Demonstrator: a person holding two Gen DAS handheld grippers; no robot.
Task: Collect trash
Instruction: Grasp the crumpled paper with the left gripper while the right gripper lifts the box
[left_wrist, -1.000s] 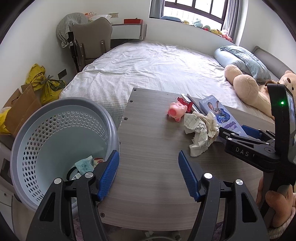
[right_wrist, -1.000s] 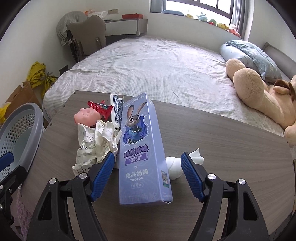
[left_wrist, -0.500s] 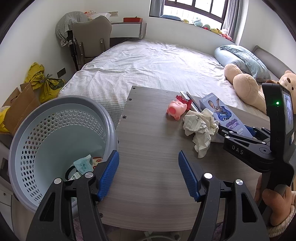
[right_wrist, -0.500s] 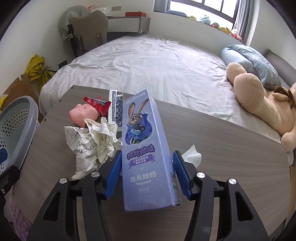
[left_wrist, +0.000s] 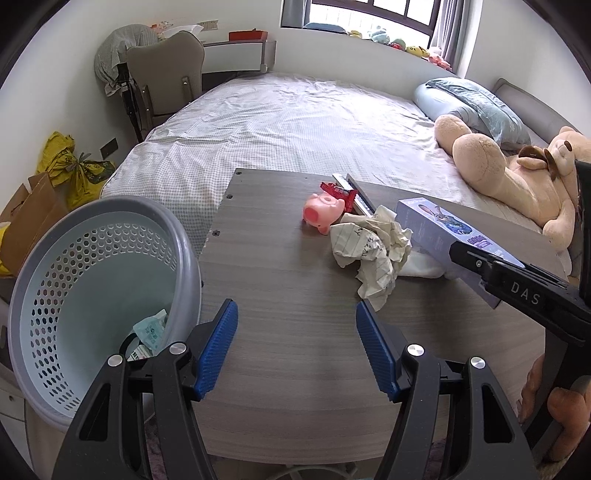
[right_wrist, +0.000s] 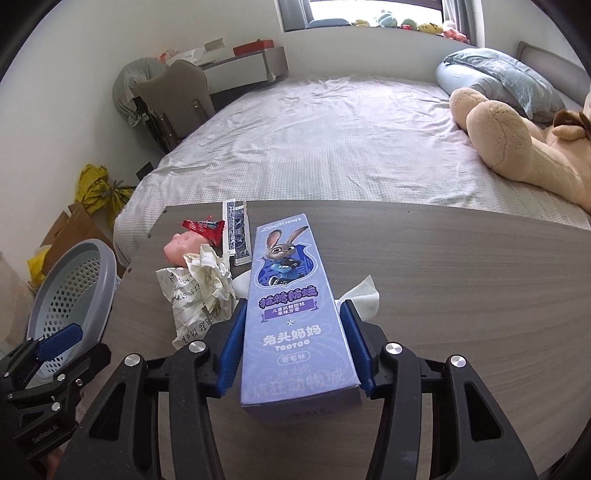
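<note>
My right gripper (right_wrist: 293, 339) is shut on a long purple toothpaste box (right_wrist: 286, 295) with a rabbit picture, lifted off the wooden table (right_wrist: 461, 295); the box also shows in the left wrist view (left_wrist: 439, 229). A crumpled paper (left_wrist: 373, 254) lies beside it, also in the right wrist view (right_wrist: 195, 295). A white tissue (right_wrist: 364, 299) lies under the box. My left gripper (left_wrist: 295, 343) is open and empty, over the table's near edge beside the grey laundry basket (left_wrist: 51, 258), which holds some trash (left_wrist: 149, 330).
A pink pig toy (left_wrist: 321, 212), a red wrapper (right_wrist: 203, 229) and a blue patterned card box (right_wrist: 236, 232) lie at the table's far side. The bed (left_wrist: 295, 129) with a teddy bear (left_wrist: 517, 177) is behind. A cardboard box (left_wrist: 33, 210) and yellow bags (left_wrist: 70, 166) stand left.
My right gripper closed on the toothpaste box and raised it off the table. The left gripper stayed open and shifted slightly back.
</note>
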